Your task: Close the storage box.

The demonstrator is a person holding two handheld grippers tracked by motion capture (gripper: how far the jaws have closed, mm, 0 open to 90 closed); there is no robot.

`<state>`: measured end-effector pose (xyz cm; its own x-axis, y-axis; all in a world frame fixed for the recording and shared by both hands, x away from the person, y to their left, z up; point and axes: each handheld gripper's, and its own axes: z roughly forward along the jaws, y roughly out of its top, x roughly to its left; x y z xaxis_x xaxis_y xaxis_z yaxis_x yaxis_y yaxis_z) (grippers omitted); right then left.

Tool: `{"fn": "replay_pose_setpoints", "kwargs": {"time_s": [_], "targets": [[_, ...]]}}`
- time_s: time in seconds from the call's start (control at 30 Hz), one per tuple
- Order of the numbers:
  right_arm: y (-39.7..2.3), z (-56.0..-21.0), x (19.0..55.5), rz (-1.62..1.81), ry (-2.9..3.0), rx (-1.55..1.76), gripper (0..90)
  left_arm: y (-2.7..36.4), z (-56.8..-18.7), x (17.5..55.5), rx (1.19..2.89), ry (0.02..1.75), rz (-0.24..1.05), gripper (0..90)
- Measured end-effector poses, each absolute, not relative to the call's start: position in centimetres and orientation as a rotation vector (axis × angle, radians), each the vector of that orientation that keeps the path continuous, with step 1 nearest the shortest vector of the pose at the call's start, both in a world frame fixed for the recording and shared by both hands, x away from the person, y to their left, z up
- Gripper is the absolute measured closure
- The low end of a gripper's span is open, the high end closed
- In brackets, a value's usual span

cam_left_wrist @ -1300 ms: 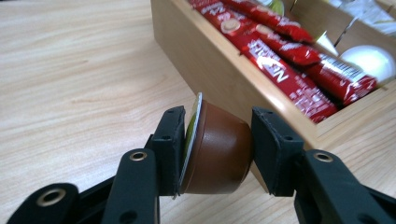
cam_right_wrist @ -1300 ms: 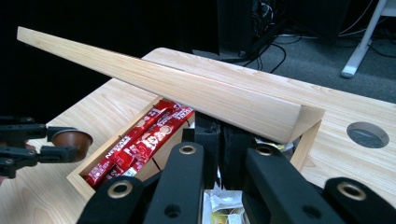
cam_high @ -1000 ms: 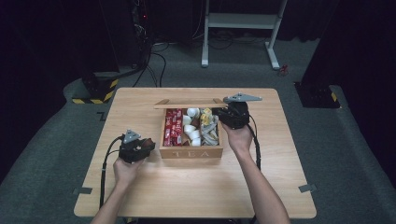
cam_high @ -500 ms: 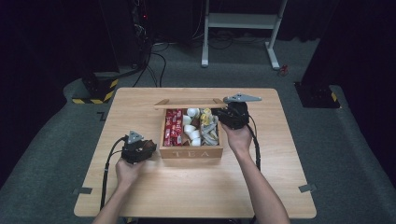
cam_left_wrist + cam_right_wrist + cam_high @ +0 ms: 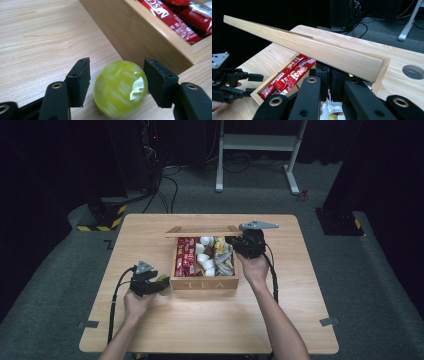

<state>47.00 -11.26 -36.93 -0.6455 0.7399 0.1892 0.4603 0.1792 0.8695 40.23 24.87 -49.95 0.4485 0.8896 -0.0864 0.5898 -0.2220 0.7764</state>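
Just beside the tea box (image 5: 205, 282), on its left, the yellow-green ball (image 5: 120, 88) is released by the left gripper (image 5: 117, 80) (jaws just opened, pads apart from it), while the right gripper (image 5: 329, 82) is closed under the raised lid (image 5: 312, 50), so the ball may roll away.

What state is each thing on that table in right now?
Tea box: open, lid raised.
Yellow ball: on the table, loose between the jaws.
Left hand-held gripper: jaws just opened, pads off the ball.
Right hand-held gripper: shut, at the box's right side.
Red sachets: lying in the left compartment.
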Motion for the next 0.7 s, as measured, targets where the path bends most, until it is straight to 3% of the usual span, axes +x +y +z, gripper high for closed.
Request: {"fn": "replay_pose_setpoints", "kwargs": {"time_s": [0.7], "targets": [[-11.2,-37.0,47.0,1.459,2.188,1.150,87.0,26.5,-48.0,38.8,1.820,1.234,0.502,36.5]]}}
